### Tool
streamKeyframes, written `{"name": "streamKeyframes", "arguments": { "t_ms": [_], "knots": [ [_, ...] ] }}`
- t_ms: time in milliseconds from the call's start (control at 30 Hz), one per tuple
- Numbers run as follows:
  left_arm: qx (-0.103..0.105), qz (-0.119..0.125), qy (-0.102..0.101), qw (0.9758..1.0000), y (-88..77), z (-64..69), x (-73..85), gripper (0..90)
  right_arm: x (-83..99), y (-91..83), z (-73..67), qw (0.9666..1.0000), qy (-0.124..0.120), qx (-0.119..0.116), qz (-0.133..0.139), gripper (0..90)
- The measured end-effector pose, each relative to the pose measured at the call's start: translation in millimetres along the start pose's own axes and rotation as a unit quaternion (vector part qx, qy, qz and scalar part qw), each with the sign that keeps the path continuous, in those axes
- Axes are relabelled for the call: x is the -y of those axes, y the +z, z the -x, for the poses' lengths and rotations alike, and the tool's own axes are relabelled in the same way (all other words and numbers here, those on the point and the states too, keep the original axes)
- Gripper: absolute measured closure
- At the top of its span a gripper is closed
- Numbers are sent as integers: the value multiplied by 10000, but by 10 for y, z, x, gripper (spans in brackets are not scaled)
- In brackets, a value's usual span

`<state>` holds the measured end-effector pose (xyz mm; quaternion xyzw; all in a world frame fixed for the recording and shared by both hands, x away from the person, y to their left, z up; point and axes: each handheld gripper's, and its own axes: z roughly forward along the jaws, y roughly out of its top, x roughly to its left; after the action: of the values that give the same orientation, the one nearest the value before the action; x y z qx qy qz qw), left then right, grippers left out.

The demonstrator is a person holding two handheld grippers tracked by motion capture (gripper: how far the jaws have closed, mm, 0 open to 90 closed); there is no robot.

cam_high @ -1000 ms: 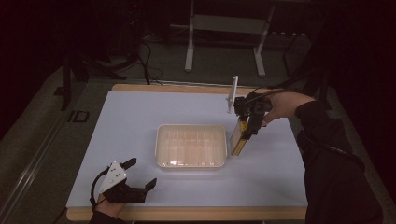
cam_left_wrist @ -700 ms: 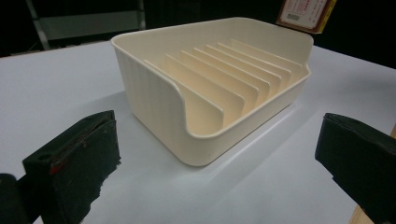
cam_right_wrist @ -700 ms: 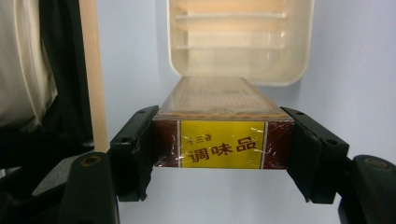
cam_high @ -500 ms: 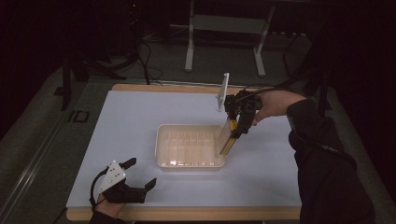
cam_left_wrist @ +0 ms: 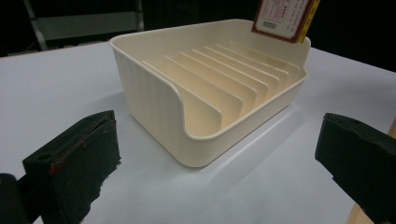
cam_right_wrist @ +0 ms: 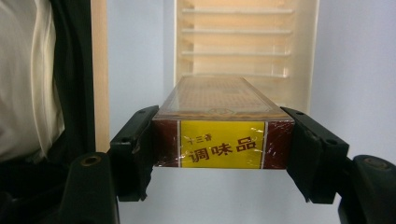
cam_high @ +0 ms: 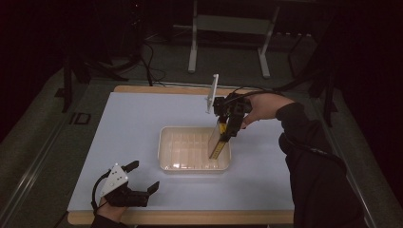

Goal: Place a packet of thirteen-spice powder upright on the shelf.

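Box: flat seasoning box (cam_right_wrist: 219, 122), film-wrapped, centre frame above the slotted tray (cam_high: 167, 164); likely light, stiff, slippery.
Right gripper (cam_high: 227, 134): 2 jaws clamped on the box's narrow sides.
Left gripper (cam_high: 142, 183): wide apart, empty.
Hold: keep near the top end.

The table (cam_high: 142, 142) is being lit from above while the room around it is being left almost black in the high view. A soft shadow is being cast beside the cream rack (cam_left_wrist: 205, 107) in the left gripper view, and its near black jaws are being rendered blurred. In the right gripper view, glare is being thrown off the wrapped box (cam_right_wrist: 219, 144), whose yellow label is being shown sharp, while the far rack is being washed pale.
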<state>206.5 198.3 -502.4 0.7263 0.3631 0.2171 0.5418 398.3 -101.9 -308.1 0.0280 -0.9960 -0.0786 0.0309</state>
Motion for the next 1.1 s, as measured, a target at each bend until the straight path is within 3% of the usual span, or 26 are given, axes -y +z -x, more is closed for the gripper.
{"name": "streamKeyframes", "arguments": {
  "t_ms": [400, 967, 1100],
  "knots": [
    [6, 4, 0, 10000, -4, 2, 1, 0, -221, 105, 35, 9997, -168, -40, 146, 321],
    [53, 5, -16, 10000, -12, 3, 1, 0, -551, 212, 111, 9992, -65, -48, 401, 321],
    [67, 22, -18, 10000, -16, 3, 1, 0, -618, 242, 136, 9988, -153, 1, 473, 321]
  ]
}}
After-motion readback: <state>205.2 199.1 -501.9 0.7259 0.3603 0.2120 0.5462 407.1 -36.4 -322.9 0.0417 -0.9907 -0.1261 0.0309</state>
